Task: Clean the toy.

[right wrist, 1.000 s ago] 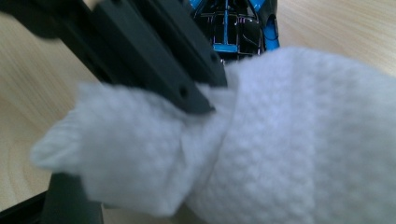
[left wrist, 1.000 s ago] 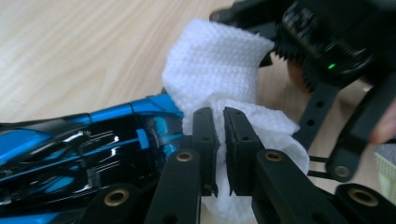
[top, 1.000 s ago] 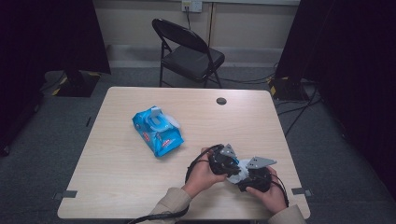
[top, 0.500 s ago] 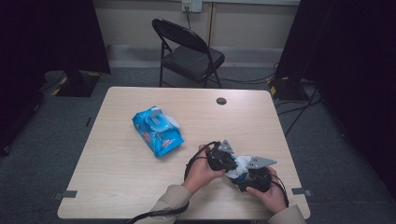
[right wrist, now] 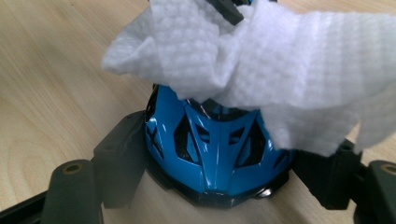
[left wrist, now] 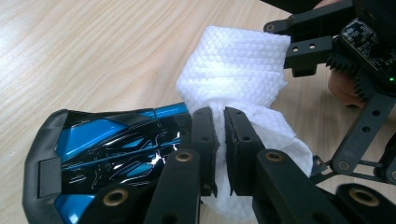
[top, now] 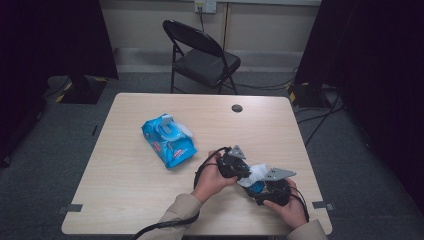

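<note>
Left gripper [left wrist: 219, 123] is pinching a white wipe [left wrist: 238, 70], jaws nearly together w/ the cloth bunched between the pads. It's angling in from the person's left, left hand [top: 212, 177] wrapping its body, forearm coming up from the bottom edge at a slant. Wipe is draping over the top of a blue-and-black helmet [right wrist: 215, 144], touching it.

Right gripper [right wrist: 215, 184] is clamping the helmet, jaws standing wide, one pad on each side of the shell, helmet sitting low on the table [top: 125, 200]. Right hand [top: 287, 210] is cupping that gripper from below-right, near the table's front edge. Both grippers are meeting close together at the front right of the table, tips facing each other.

Further out, a blue wipes pack [top: 167, 140] is lying left of centre, flap open, well apart from the hands. Chair [top: 202, 55] is standing beyond the far edge.
</note>
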### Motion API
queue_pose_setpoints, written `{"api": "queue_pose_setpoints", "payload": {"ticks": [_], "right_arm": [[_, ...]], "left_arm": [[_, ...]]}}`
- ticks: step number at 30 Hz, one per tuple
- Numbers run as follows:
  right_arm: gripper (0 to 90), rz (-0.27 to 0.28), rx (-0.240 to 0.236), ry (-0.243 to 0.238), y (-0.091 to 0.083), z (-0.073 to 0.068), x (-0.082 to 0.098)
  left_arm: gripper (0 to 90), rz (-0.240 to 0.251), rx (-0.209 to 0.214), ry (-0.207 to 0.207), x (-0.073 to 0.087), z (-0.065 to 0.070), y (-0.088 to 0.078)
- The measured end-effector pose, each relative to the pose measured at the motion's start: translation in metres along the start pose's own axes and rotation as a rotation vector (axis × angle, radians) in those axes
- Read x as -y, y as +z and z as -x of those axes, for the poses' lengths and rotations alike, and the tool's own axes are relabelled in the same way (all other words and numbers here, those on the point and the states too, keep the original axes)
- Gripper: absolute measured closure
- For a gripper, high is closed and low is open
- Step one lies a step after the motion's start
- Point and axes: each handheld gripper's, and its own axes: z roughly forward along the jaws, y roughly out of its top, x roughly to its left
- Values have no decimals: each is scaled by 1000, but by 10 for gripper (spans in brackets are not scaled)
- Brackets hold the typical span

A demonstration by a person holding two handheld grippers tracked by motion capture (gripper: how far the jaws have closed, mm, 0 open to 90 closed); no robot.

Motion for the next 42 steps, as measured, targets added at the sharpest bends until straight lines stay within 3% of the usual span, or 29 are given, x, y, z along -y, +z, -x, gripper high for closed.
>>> {"api": "queue_pose_setpoints", "payload": {"ticks": [4, 11, 29, 36, 42], "right_arm": [[247, 0, 0, 1, 0, 0, 0], [247, 0, 0, 0, 0, 0, 0], [246, 0, 0, 1, 0, 0, 0], [246, 0, 0, 0, 0, 0, 0], [246, 0, 0, 1, 0, 0, 0]], "left_arm": [[834, 3, -25, -10, 0, -6, -5], [834, 13, -57, -69, 6, -24, -13], [832, 27, -121, -114, 14, -45, -24], [836, 25, -129, -110, 11, -42, -28], [837, 63, -67, -63, -2, -21, -33]]}}
